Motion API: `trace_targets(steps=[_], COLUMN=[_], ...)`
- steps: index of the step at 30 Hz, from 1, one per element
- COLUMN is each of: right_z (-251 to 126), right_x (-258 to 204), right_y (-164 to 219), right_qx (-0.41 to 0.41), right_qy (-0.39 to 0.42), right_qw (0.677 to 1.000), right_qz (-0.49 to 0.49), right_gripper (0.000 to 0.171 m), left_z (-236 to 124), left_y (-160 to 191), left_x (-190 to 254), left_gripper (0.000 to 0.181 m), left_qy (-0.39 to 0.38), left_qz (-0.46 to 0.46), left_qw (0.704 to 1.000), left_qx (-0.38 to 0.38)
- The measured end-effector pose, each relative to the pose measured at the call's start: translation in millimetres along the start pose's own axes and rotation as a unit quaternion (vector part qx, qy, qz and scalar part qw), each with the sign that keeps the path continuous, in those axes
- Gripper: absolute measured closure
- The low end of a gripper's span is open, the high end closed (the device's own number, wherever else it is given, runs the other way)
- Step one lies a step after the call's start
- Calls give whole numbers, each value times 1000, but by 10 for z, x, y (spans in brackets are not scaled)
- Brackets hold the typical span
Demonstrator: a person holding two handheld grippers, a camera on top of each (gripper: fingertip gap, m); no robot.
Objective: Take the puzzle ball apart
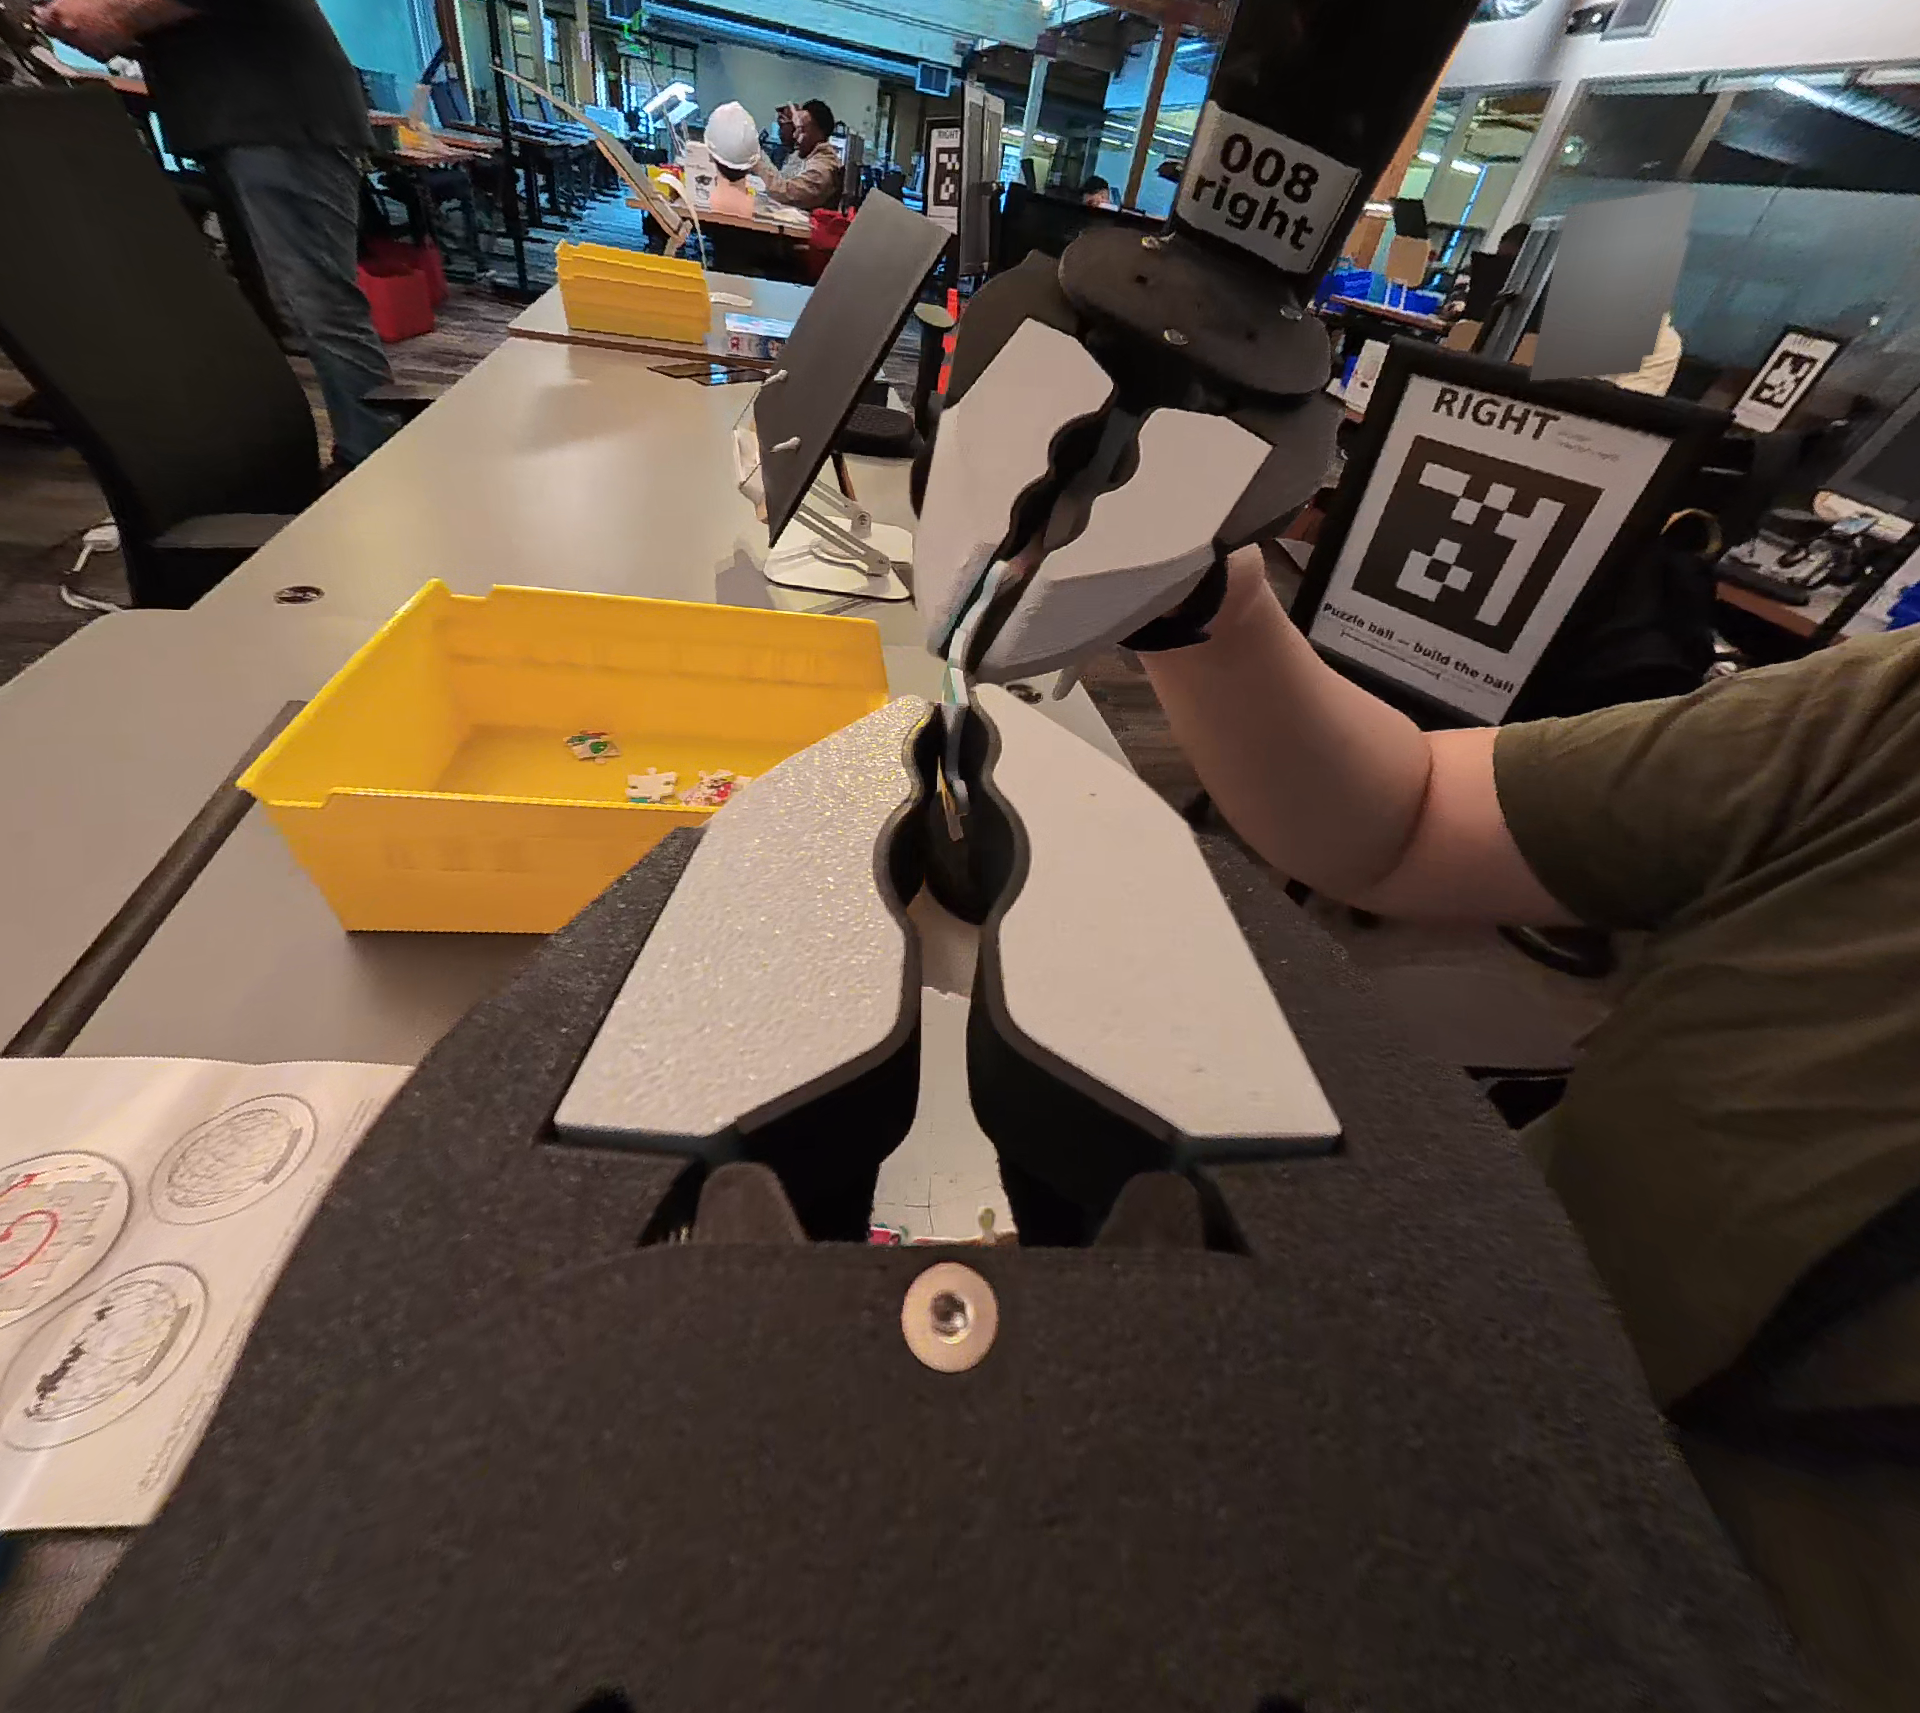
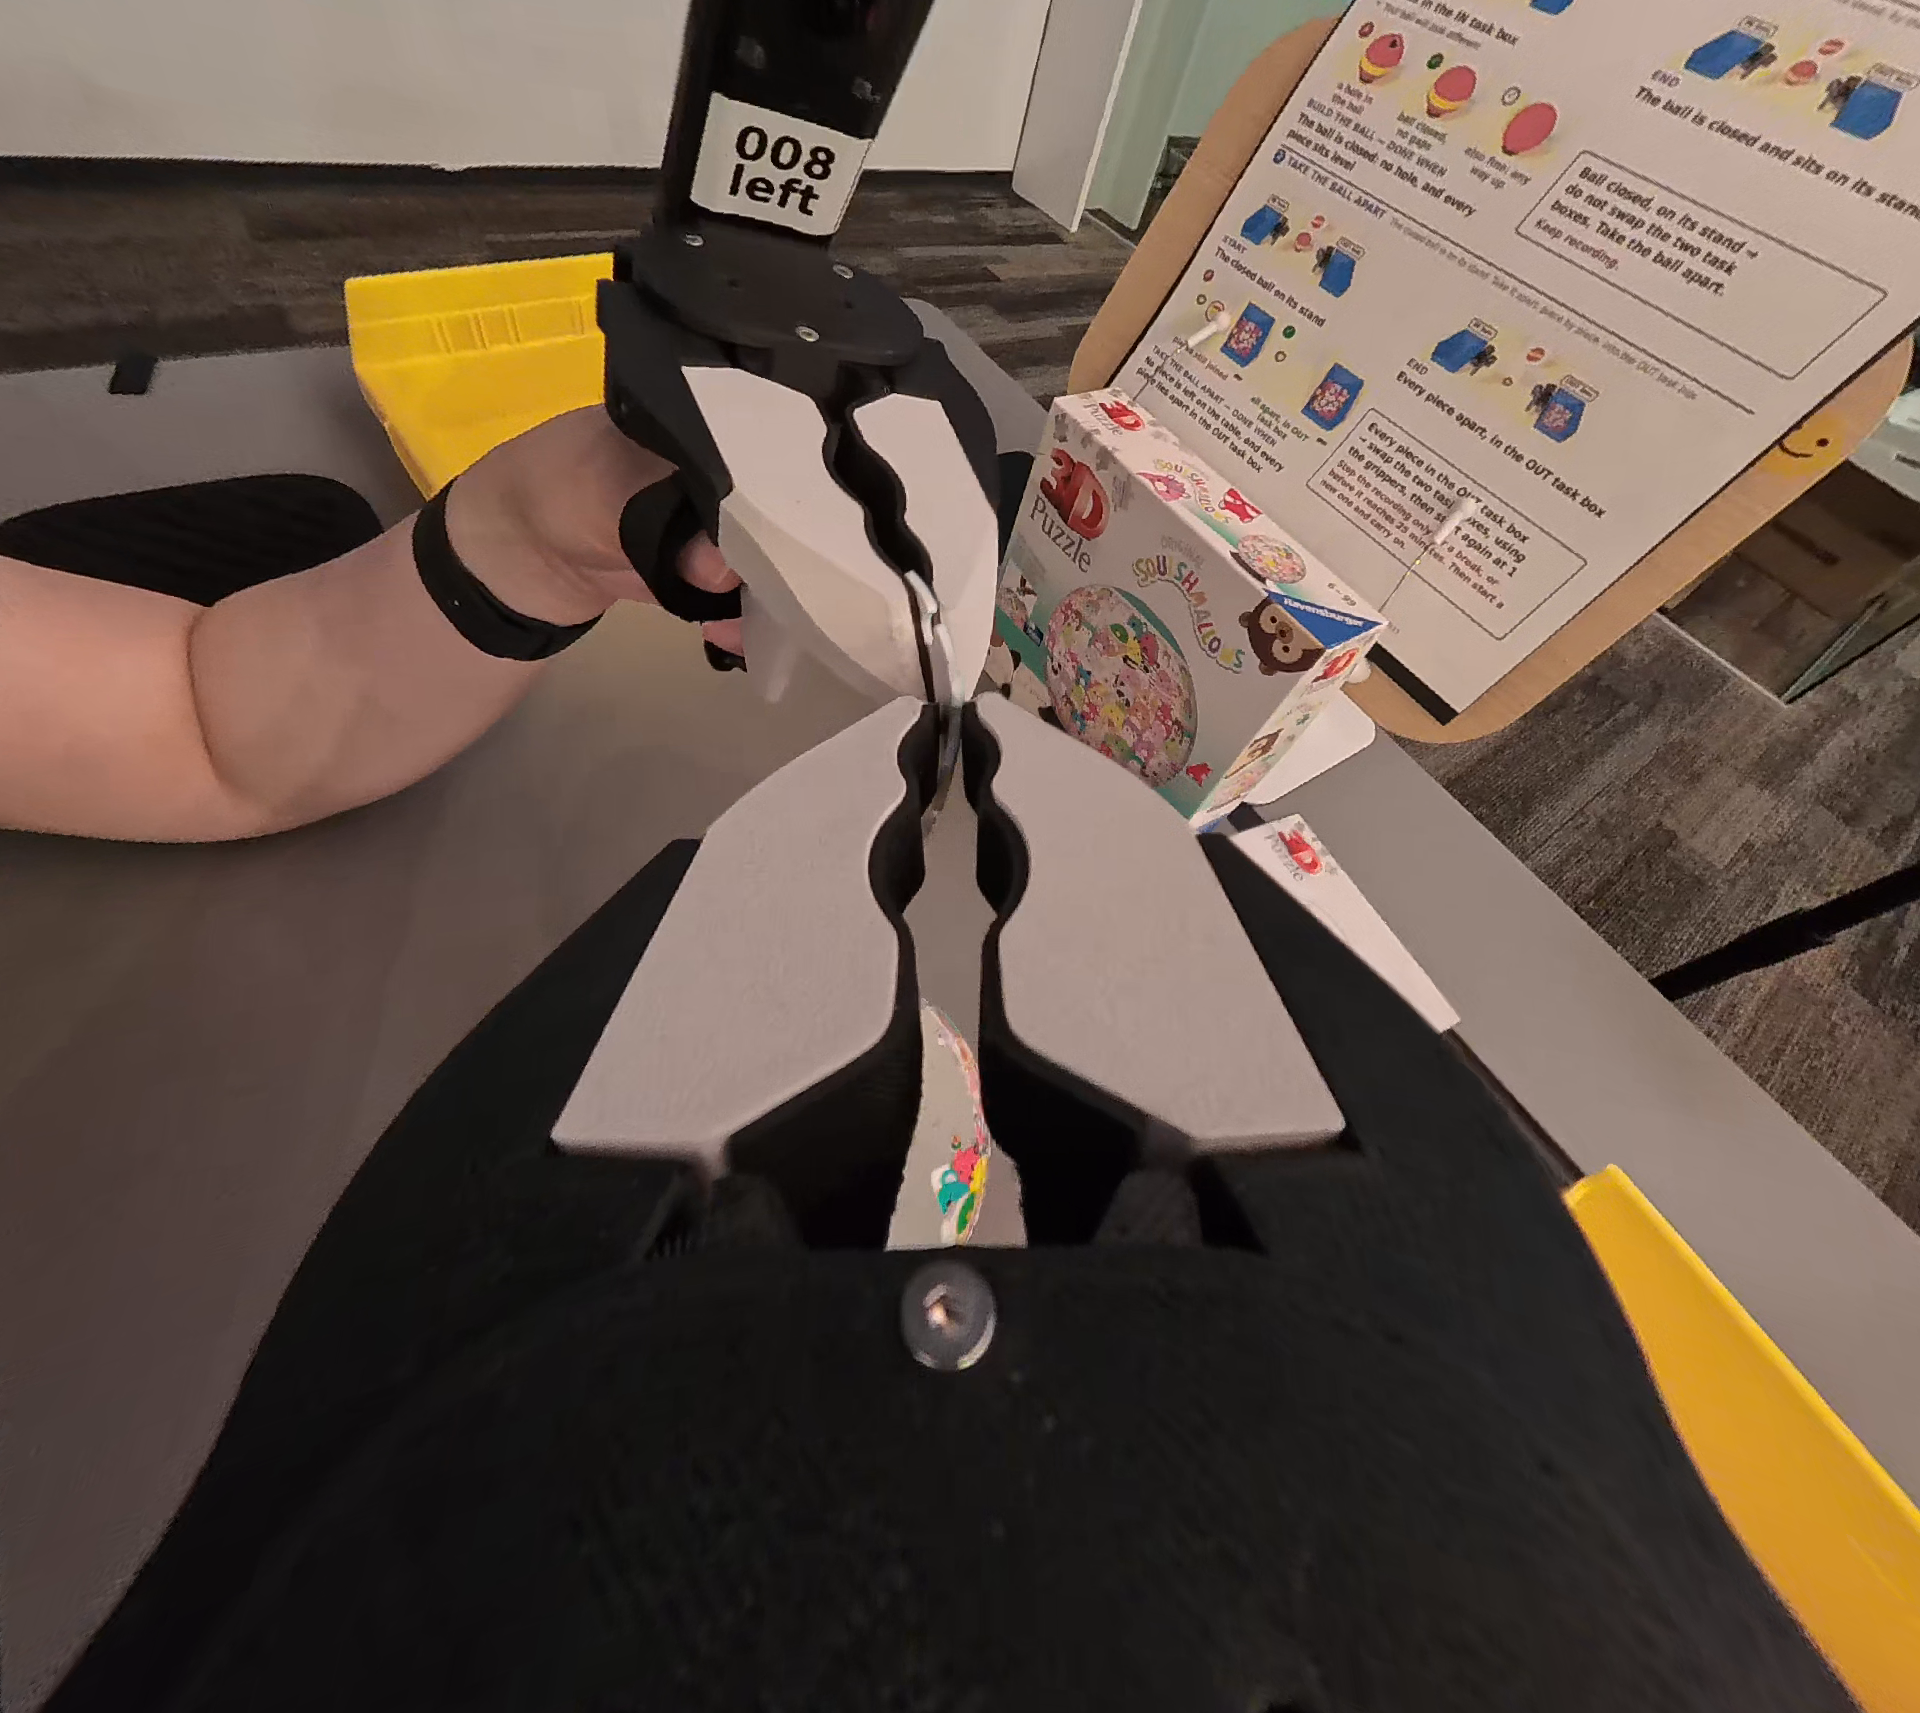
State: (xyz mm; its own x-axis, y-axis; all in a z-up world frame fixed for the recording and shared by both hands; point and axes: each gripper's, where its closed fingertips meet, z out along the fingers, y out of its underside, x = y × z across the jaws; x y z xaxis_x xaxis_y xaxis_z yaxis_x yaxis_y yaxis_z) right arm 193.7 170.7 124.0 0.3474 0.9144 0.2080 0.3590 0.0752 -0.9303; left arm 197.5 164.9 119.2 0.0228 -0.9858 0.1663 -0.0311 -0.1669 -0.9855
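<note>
Nearest the lens, the left gripper (image 1: 954, 733), black textured foam body with grey wavy-edged fingers, clenches a thin curved strip of joined puzzle pieces (image 1: 964, 661). Facing it tip to tip, the right gripper (image 2: 943, 713) pinches the same strip's other end; the strip shows only edge-on, its print hard to make out. A colourful curved piece (image 2: 961, 1144) is half hidden between the right fingers' bases. Loose printed pieces (image 1: 665, 775) lie in the glossy yellow plastic bin (image 1: 436, 816) near the desk's left edge. A printed cardboard puzzle box (image 2: 1174, 645) stands at the far right edge.
</note>
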Motion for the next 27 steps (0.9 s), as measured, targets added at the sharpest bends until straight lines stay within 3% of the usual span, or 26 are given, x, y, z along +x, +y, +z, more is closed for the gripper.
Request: trace_targets(steps=[13, 23, 27], right_z=[-44, -129, -195], right_x=[-110, -293, -365], right_y=[-42, -76, -140], right_qx=[52, 84, 103], right_qy=[-87, -173, -202], right_qw=[995, 981, 973], right_qz=[22, -29, -47], right_gripper=[168, 168, 168], left_z=[-11, -11, -7], left_y=[-4, 10, -15], left_x=[94, 285, 265], left_gripper=[178, 178, 179], left_qy=[37, 120, 113], left_qz=[-41, -96, -103], left_qw=[998, 988, 988], left_qx=[-3, -8, 2])
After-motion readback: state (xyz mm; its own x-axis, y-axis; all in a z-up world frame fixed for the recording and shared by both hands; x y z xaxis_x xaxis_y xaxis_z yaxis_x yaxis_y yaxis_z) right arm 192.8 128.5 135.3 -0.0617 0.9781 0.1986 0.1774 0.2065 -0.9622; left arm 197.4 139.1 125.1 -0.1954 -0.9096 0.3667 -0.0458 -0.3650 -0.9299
